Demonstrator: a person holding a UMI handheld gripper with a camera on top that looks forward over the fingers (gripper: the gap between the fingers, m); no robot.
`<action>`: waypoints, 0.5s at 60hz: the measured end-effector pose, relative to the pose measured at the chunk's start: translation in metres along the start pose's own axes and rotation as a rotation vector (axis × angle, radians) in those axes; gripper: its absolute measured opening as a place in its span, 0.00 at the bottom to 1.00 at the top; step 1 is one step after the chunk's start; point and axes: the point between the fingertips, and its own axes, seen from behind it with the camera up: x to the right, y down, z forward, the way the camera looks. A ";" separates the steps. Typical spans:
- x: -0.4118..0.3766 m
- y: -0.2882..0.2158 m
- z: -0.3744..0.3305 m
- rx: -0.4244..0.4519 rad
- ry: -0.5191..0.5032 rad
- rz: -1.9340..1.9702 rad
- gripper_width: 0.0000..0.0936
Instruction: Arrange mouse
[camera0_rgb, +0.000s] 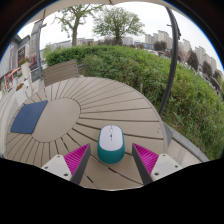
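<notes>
A white and teal computer mouse (111, 143) lies on a round slatted wooden table (120, 105). It sits between my two fingers, its near end level with the pink pads, with a gap on each side. My gripper (111, 160) is open; the left finger (76, 159) and right finger (146, 158) do not touch the mouse. A dark blue mouse pad (29, 117) lies flat on the table to the far left of the mouse.
A wooden bench (62, 71) stands beyond the table at the left. A green hedge (150, 70) curves round the table's far and right sides. A dark pole (173, 50) rises at the right. Trees and buildings lie beyond.
</notes>
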 end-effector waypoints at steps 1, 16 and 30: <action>0.000 -0.001 0.002 -0.003 -0.001 0.002 0.91; 0.003 -0.015 0.020 -0.009 0.001 0.005 0.91; 0.004 -0.013 0.019 -0.033 0.019 -0.002 0.45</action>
